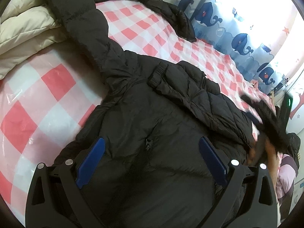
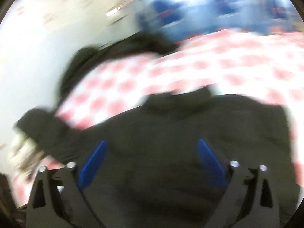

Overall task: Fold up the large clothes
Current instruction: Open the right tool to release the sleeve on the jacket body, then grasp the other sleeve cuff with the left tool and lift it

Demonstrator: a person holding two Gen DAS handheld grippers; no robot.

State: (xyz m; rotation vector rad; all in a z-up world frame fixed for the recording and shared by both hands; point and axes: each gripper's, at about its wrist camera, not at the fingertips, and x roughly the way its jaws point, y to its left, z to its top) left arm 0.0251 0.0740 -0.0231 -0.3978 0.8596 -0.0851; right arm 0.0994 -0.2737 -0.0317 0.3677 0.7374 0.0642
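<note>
While the black puffer coat (image 1: 152,133) lies spread across the checked bed (image 1: 47,98), left gripper (image 1: 152,157) and right gripper (image 2: 150,157) hover above it, jaws spread, gripping nothing. Bare checked sheet shows beyond the coat's hem. A cream duvet (image 1: 24,30) borders the far sleeve.

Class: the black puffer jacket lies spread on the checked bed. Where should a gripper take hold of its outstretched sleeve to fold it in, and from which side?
Probably at the cuff end of the sleeve, coming from above. It lies stretched away from the black puffer jacket toward the cream duvet, so its far end swings freely. The left gripper is open.
</note>
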